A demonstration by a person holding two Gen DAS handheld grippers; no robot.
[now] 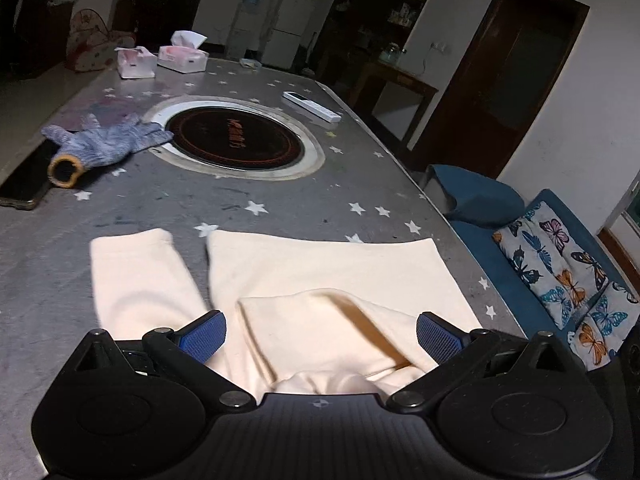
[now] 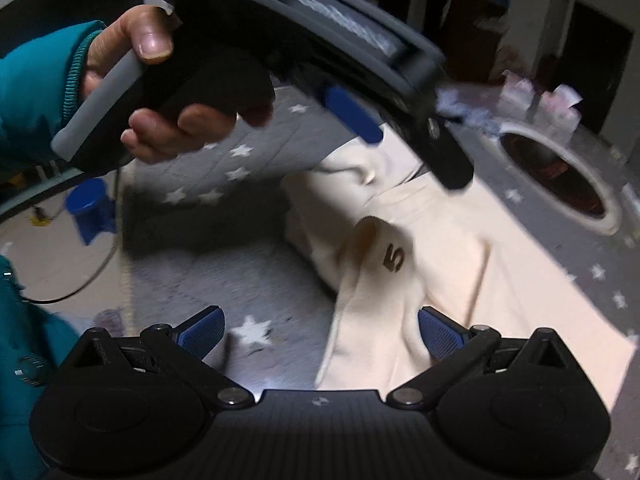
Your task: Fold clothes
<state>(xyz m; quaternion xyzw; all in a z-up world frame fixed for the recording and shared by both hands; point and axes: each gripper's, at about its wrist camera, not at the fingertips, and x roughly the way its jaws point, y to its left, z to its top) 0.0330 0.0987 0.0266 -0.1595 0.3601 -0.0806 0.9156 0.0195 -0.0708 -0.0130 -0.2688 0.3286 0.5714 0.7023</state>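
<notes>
A cream sweatshirt (image 1: 320, 272) lies on the grey star-print table (image 1: 280, 200). One sleeve (image 1: 136, 276) lies apart at the left and the other sleeve (image 1: 320, 336) is folded across the body. My left gripper (image 1: 320, 340) stands open, its blue pads either side of the folded sleeve, not closed on it. In the right wrist view the sweatshirt (image 2: 500, 248) shows a sleeve with a number 5 (image 2: 394, 258). My right gripper (image 2: 320, 332) is open above that sleeve's end. A hand (image 2: 160, 92) holds the left gripper's body (image 2: 320, 20) above the collar.
A grey knit glove (image 1: 104, 140) and a dark phone (image 1: 24, 184) lie at the left. A round inset cooktop (image 1: 236, 140) sits mid-table, with a white remote (image 1: 312, 106) and tissue packs (image 1: 182, 56) beyond. A blue sofa with a butterfly cushion (image 1: 560, 264) borders the right edge.
</notes>
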